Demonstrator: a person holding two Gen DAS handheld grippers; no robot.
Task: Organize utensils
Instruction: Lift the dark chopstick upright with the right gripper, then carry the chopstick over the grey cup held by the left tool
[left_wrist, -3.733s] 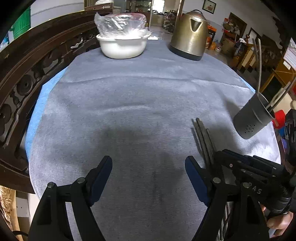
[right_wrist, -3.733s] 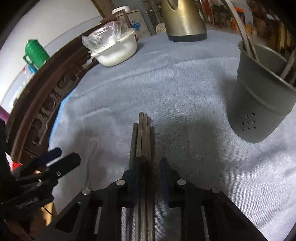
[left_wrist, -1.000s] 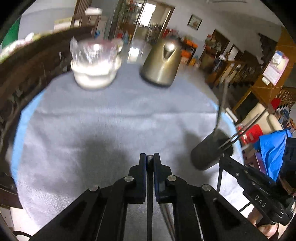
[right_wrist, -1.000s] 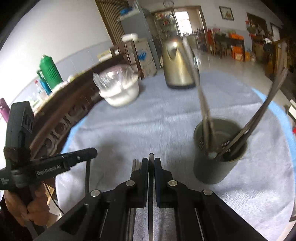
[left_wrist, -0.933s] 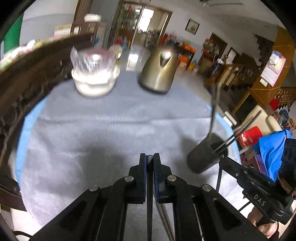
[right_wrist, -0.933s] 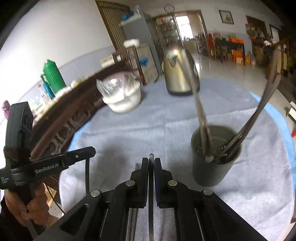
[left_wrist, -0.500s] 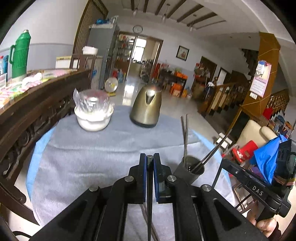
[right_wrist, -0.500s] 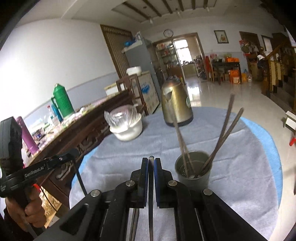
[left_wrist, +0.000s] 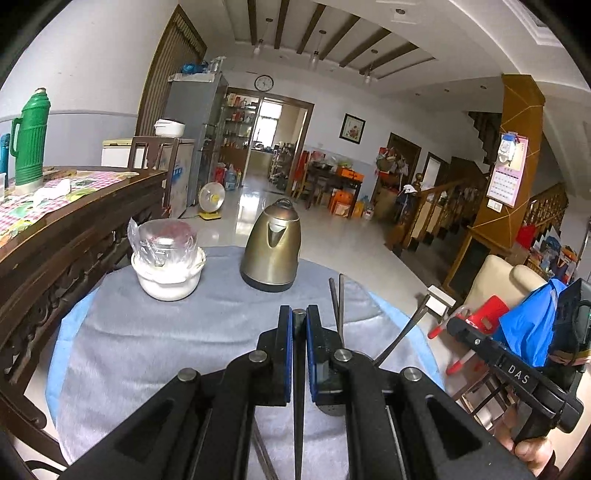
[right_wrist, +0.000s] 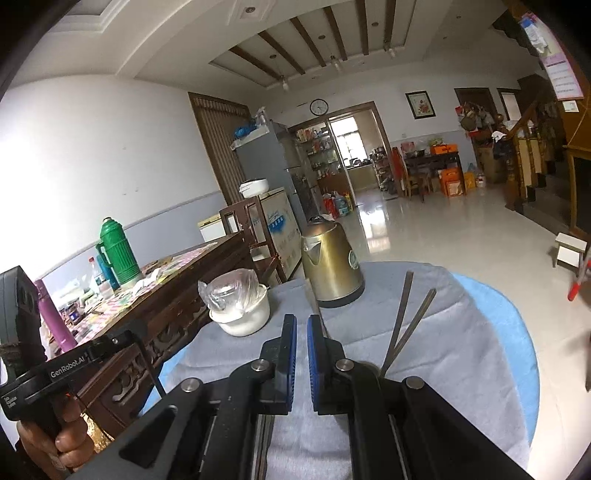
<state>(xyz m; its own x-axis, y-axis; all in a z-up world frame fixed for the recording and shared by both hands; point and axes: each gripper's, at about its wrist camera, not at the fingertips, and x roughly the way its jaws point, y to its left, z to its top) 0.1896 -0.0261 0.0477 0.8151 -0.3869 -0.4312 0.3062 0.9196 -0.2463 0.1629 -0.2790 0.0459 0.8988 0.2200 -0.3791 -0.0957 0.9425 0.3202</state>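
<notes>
My left gripper (left_wrist: 298, 318) pinched one chopstick (left_wrist: 298, 424) lengthwise, probably to drop it into the holder (left_wrist: 330, 408) just beside. My right gripper (right_wrist: 299, 341) was pressed together, its contents unclear.

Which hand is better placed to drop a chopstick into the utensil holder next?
Probably left. The left tongs visibly clamp a chopstick, with the holder just beyond them. The right tongs are shut too, but no stick shows between their pads.

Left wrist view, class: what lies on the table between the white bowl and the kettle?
Nothing: between the white bowl and the kettle only bare grey cloth shows. The right wrist view agrees.
</notes>
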